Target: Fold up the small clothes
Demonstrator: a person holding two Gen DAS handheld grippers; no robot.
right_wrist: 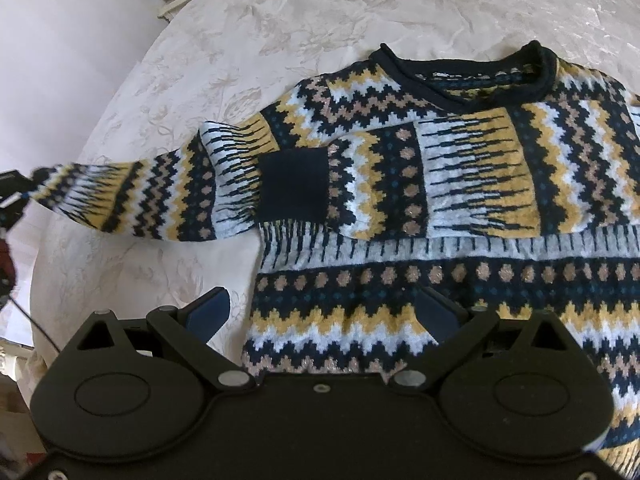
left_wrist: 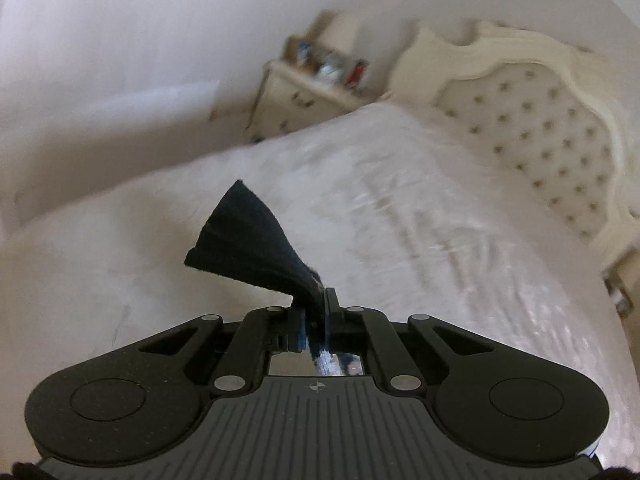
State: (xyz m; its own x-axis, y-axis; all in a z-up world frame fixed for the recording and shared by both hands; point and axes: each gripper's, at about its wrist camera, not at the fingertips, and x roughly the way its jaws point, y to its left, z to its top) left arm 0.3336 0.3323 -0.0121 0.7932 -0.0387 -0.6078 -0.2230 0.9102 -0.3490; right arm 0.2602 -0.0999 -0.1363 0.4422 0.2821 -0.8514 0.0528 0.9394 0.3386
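The left gripper [left_wrist: 314, 316] pinches a dark cuff [left_wrist: 248, 244] above the white bed [left_wrist: 400, 220], headboard [left_wrist: 540, 128] ahead-right; the right gripper [right_wrist: 320, 312] gapes wide over the sweater [right_wrist: 440, 184].

sweater [right_wrist: 400, 200] flat on the bed [right_wrist: 240, 40], one sleeve [right_wrist: 140, 200] out leftward, nightstand [left_wrist: 304, 92] beside the headboard [left_wrist: 532, 132]

No readable text, labels, brands or numbers, items on nightstand [left_wrist: 320, 68] too blurred
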